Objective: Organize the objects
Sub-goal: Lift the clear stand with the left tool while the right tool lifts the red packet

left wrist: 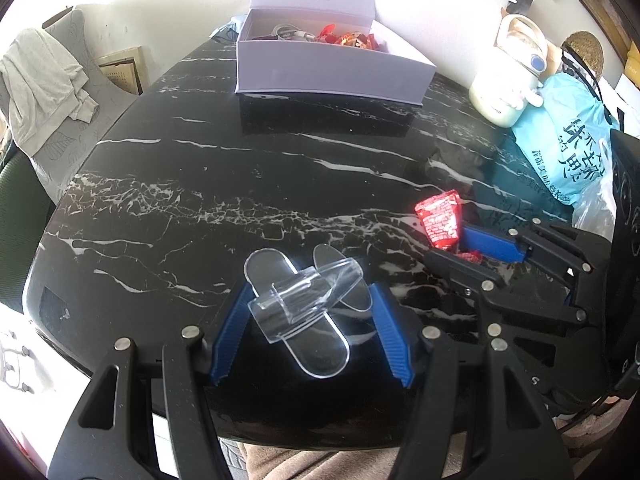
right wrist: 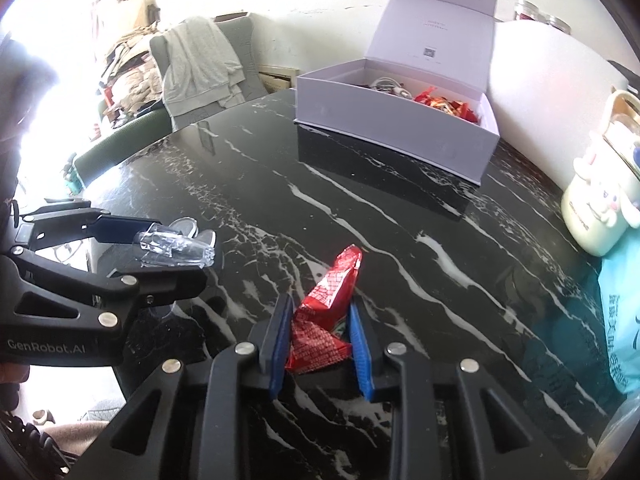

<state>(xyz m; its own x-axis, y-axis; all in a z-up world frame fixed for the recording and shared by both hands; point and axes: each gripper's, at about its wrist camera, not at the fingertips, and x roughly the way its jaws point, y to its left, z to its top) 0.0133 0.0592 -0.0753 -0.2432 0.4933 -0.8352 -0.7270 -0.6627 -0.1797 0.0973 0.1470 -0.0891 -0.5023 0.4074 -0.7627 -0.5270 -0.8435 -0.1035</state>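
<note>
On the black marble table (left wrist: 168,184) | left gripper (left wrist: 306,308) spread wide around a clear plastic stand (left wrist: 304,304), not clamping it | right gripper (right wrist: 320,320) pinched on a red snack packet (right wrist: 326,312) | open white box (right wrist: 396,128) at the far side, well apart from both

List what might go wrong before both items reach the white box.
1. The clear plastic holder sits loose between the left tool's wide-open fingers, near the table edge; closing off-centre might push it off.
2. The right tool grips only the red snack packet's lower end; it may slip.
3. The white box already holds packets and cables.
</note>
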